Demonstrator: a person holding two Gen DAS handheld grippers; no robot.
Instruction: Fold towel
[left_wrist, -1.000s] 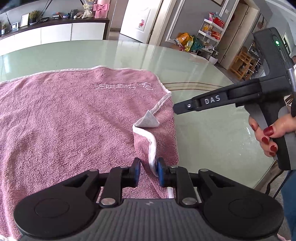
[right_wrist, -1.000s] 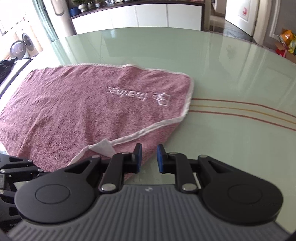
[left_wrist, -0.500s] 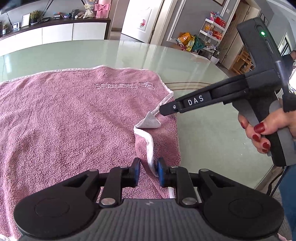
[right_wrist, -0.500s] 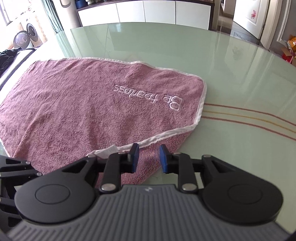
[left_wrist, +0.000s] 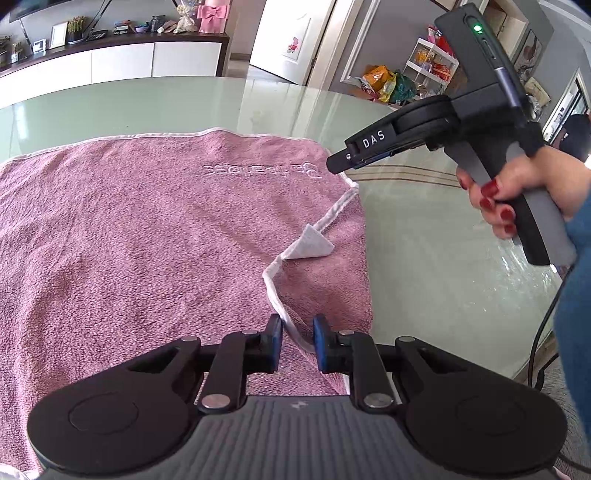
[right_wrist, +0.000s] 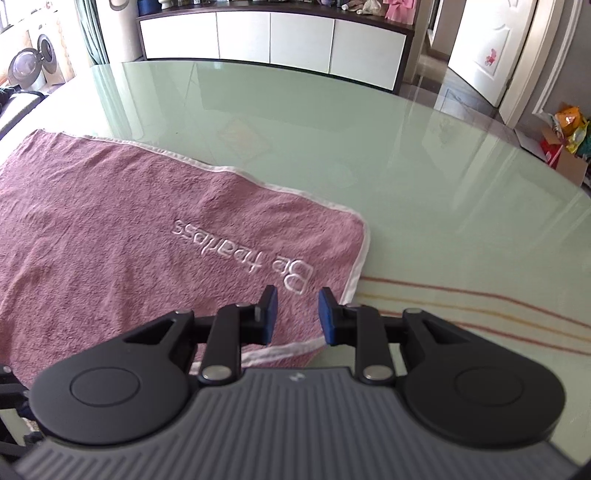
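A pink towel (left_wrist: 129, 240) with a white hem and embroidered lettering lies spread on the green glass table (left_wrist: 424, 258). Its near right corner is folded over, showing a white label (left_wrist: 312, 245). My left gripper (left_wrist: 297, 343) hovers at that fold, open by a narrow gap. The hem runs between its blue pads, which do not press on it. A hand with red nails (left_wrist: 517, 192) holds my right gripper (left_wrist: 334, 162) over the towel's far right corner. In the right wrist view, the right gripper (right_wrist: 297, 314) stands slightly open above the towel (right_wrist: 110, 240) near the lettering, with nothing between its pads.
The table's rim (left_wrist: 535, 350) curves close on the right, with a black cable (left_wrist: 543, 332) hanging beside it. A white sideboard (right_wrist: 277, 37) stands beyond the table's far edge. Bare glass (right_wrist: 406, 184) stretches right of the towel and beyond it.
The right gripper has moved along the towel's right edge, from the folded corner toward the far corner, and its jaws have spread a little. The left gripper has stayed put.
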